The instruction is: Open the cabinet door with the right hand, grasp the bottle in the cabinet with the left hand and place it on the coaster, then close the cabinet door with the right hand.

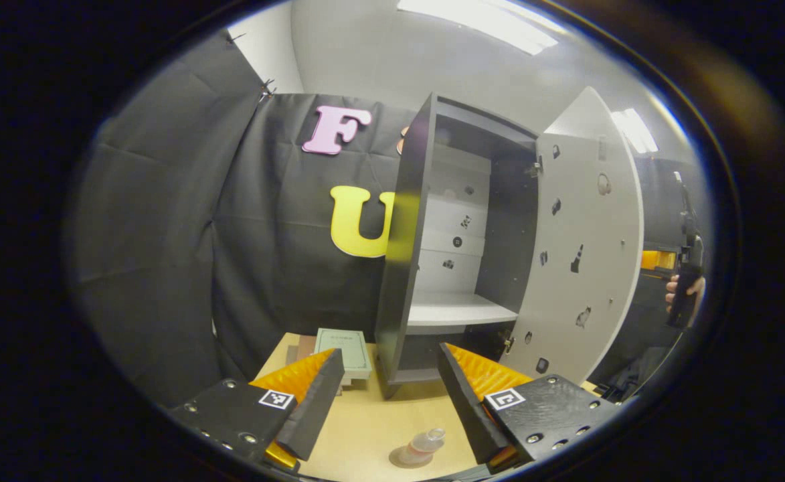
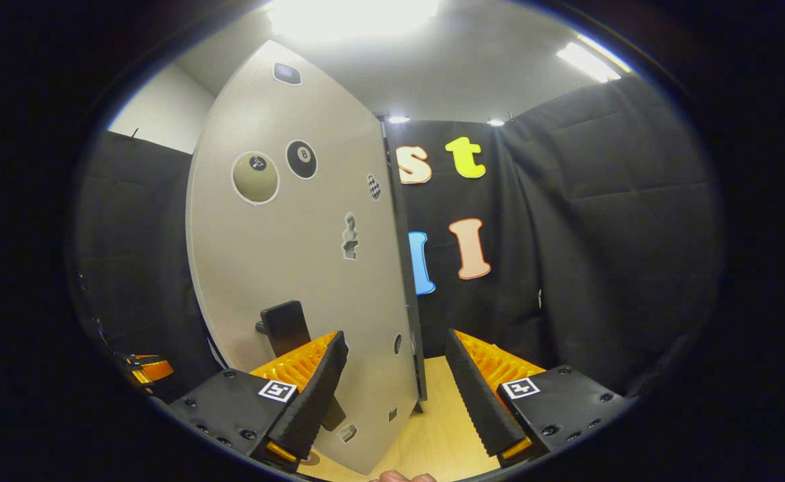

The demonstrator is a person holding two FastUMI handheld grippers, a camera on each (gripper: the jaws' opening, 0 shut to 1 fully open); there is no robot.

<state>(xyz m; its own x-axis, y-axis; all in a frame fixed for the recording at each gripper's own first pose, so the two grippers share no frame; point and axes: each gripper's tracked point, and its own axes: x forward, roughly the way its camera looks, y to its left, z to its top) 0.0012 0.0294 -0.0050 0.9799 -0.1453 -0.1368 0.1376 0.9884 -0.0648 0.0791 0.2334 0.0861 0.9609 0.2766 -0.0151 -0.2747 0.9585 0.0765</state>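
In the left gripper view, the left gripper [image 1: 388, 395] hangs over the table [image 1: 372, 428] with its two fingers spread wide and nothing between them. One bottle [image 1: 424, 447] stands on one round coaster [image 1: 411, 458] at the near edge of the table, low in the gap between the fingers and touching neither. Behind it stands one cabinet [image 1: 402, 268], its door [image 1: 583, 268] swung wide open to the right so the front is clear; the white shelf [image 1: 456, 309] inside lies bare, with open room above it and a darker compartment below. The door's inner face carries several small stickers. Just left of the cabinet's near edge, one green book [image 1: 344, 348] lies on a small stack, close to the left fingertip. Past the door's free edge, at far right, a hand [image 1: 683, 291] holds the other gripper, well apart from the cabinet body. In the right gripper view, the right gripper [image 2: 392, 375] also has its two fingers spread, and the door's [image 2: 298, 268] free edge runs down between them, nearer the left finger; whether either finger touches the panel cannot be told. One dark handle [image 2: 285, 327] sticks out of the door's outer face just above the left finger. Right of the door edge a strip of table [image 2: 442, 428] lies open before the black cloth wall.
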